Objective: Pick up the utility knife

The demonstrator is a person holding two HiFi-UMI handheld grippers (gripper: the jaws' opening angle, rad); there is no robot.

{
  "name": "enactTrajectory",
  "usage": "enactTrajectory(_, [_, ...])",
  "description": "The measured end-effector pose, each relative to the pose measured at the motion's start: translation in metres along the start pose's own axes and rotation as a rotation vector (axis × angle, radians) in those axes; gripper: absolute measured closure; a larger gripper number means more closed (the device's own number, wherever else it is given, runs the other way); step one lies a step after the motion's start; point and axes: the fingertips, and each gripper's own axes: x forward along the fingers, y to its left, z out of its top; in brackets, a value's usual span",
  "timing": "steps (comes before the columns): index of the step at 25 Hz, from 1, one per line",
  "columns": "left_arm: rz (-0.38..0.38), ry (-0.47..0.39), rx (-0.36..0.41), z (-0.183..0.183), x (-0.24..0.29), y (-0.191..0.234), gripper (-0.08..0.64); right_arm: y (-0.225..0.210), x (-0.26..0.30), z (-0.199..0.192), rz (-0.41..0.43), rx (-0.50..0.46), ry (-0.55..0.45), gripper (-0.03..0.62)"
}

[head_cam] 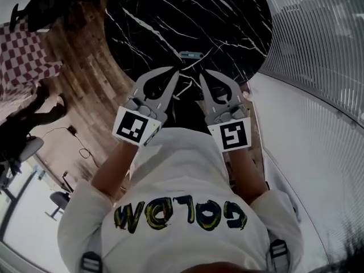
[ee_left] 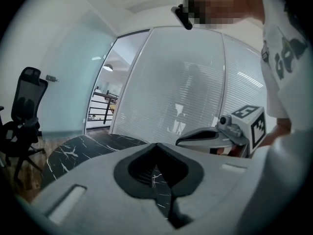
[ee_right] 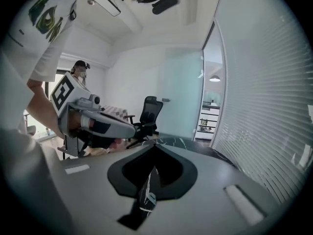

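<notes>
The utility knife (head_cam: 191,55) is a small grey-blue bar lying on the round black marble table (head_cam: 227,16), near its front edge. My left gripper (head_cam: 176,73) and right gripper (head_cam: 202,77) hang side by side just short of the knife, both pointing at it, both with jaws closed and empty. In the left gripper view the jaws (ee_left: 156,145) meet at the tip, and the right gripper (ee_left: 210,136) shows beside them. The right gripper view has its jaws (ee_right: 155,146) meeting too. A pale bit that may be the knife (ee_right: 149,199) shows through the gap below.
A curved glass wall with blinds (head_cam: 318,50) runs along the table's right side. Wooden floor (head_cam: 85,78) lies to the left, with a checkered cloth (head_cam: 23,61) beyond. A black office chair (ee_right: 149,112) stands past the table, and a second person (ee_right: 79,70) stands farther back.
</notes>
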Motion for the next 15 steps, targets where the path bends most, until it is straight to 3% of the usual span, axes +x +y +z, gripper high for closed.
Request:
enactTrajectory(7, [-0.009,-0.017,-0.034,-0.038,0.021,0.016,0.557,0.002,0.033,-0.057,0.066,-0.137,0.168,0.588])
enactTrajectory(15, [0.039,0.03,-0.007,-0.089,0.042,0.052,0.557,-0.004,0.068,-0.124,0.122,-0.233,0.315,0.549])
